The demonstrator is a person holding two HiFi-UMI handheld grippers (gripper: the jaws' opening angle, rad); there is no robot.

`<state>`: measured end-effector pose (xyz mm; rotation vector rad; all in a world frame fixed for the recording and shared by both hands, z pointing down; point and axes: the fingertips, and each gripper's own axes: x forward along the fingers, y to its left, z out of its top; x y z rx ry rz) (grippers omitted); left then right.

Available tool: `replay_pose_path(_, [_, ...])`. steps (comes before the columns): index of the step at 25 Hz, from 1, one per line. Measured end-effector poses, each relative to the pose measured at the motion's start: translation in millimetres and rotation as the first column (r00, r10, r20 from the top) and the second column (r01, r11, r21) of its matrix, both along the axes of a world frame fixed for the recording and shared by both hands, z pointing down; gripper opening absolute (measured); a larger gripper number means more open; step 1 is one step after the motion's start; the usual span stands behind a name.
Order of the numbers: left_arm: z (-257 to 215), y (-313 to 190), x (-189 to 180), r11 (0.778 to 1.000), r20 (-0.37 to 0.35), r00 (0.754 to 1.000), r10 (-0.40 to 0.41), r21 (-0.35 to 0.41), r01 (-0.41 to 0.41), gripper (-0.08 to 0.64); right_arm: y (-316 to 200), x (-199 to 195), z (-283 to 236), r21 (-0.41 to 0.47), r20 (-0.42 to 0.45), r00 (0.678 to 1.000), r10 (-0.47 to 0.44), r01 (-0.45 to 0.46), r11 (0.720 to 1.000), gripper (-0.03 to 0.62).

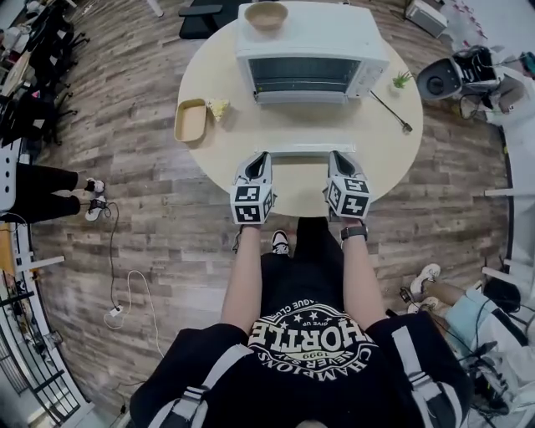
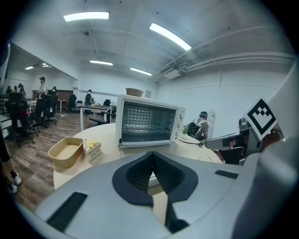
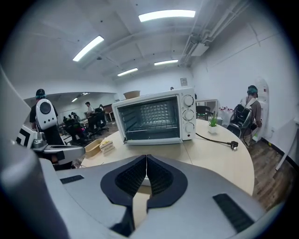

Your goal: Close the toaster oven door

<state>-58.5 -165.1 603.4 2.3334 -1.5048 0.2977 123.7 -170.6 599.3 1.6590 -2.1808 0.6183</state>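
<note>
White toaster oven faces the person, its open door lying crosswise.

The toaster oven stands at the far side of the table, a bowl on top, its door folded down in front. A tray lies left of it, a cable and small plant right.

Left gripper: jaws pressed together, nothing between them. Right gripper: same. The 2 sit side by side, tips at the near edge of the open toaster oven door. Left forearm and right forearm bare, extended forward.
</note>
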Motion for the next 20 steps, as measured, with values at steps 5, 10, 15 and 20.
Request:
replay_pose_path(5, [21.6,0.7,1.3,0.999,-0.002,1.0,0.0,-0.052,-0.001,0.018,-0.9,6.0,19.8,-0.04,-0.011,1.0,0.006,-0.007,0.999,0.041])
replay_pose_path(10, [44.8,2.9,5.0,0.994,-0.002,1.0,0.002,-0.108,-0.003,0.02,-1.8,17.7,38.8,-0.081,-0.037,0.999,0.024,-0.027,0.996,0.068])
replay_pose_path(15, [68.6,3.0,5.1,0.985,-0.005,1.0,-0.013,-0.172,0.012,0.026,-4.4,27.8,60.2,-0.13,-0.041,0.999,0.031,-0.036,0.991,0.077])
replay_pose_path(20, [79.7,0.1,8.0,0.979,-0.002,1.0,-0.015,-0.202,0.015,0.041,-5.0,35.5,76.3,-0.172,-0.04,0.998,0.04,-0.046,0.984,0.078])
